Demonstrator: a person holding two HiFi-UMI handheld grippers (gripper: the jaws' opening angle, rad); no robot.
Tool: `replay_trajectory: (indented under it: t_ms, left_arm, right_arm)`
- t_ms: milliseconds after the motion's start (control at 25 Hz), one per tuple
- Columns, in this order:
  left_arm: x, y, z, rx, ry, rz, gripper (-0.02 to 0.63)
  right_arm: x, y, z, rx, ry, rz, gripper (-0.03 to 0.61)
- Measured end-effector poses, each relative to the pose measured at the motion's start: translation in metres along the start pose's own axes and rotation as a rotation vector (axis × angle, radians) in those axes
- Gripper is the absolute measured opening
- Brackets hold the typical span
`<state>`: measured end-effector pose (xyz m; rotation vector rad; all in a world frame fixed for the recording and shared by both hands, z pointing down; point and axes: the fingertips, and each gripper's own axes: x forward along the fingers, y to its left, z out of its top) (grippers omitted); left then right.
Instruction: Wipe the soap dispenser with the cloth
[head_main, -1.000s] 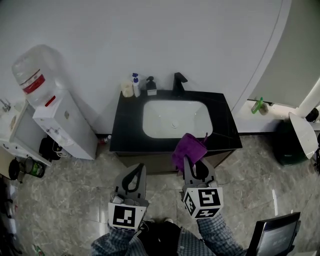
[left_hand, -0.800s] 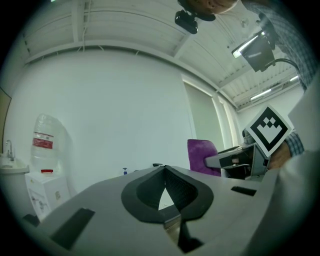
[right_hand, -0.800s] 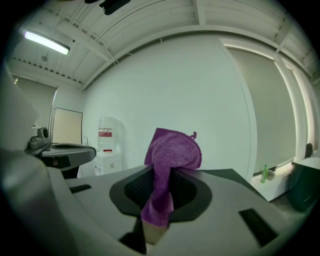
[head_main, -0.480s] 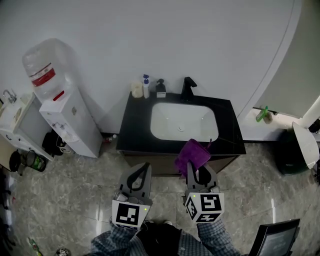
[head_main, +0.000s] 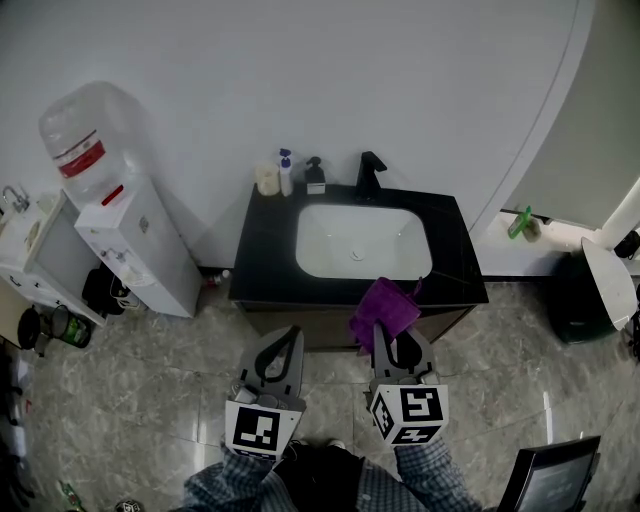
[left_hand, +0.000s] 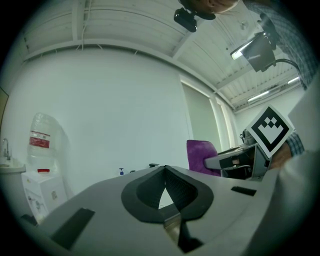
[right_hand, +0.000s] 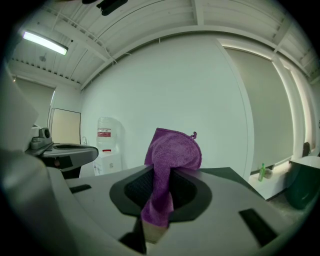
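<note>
- My right gripper sits just in front of the black counter, right of its middle, with its 2 jaws clamped on the purple cloth.
- The cloth stands up out of the jaws. From the head view it overlaps the counter's front edge, near the white basin.
- My left gripper is also in front of the counter, beside the right one. Its jaws are pressed together with nothing between them.
- The soap dispenser stands at the counter's back edge by the wall, just left of the black faucet.
- A spray bottle and a pale jar stand further left along that back edge.
- Both grippers are well apart from the soap dispenser.
- A water cooler stands left of the counter.
</note>
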<state>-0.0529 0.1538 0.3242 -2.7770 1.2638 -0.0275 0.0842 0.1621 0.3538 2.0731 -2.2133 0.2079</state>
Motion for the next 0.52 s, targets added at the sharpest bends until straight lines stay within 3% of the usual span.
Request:
replay_trajectory:
  t_ms: [520]
  left_arm:
    - [-0.0058, -0.0012, -0.0026, 0.006, 0.023, 0.004, 0.002]
  right_arm:
    - [-0.0003, 0.0037, 0.0004, -0.003, 0.009, 0.01, 0.08]
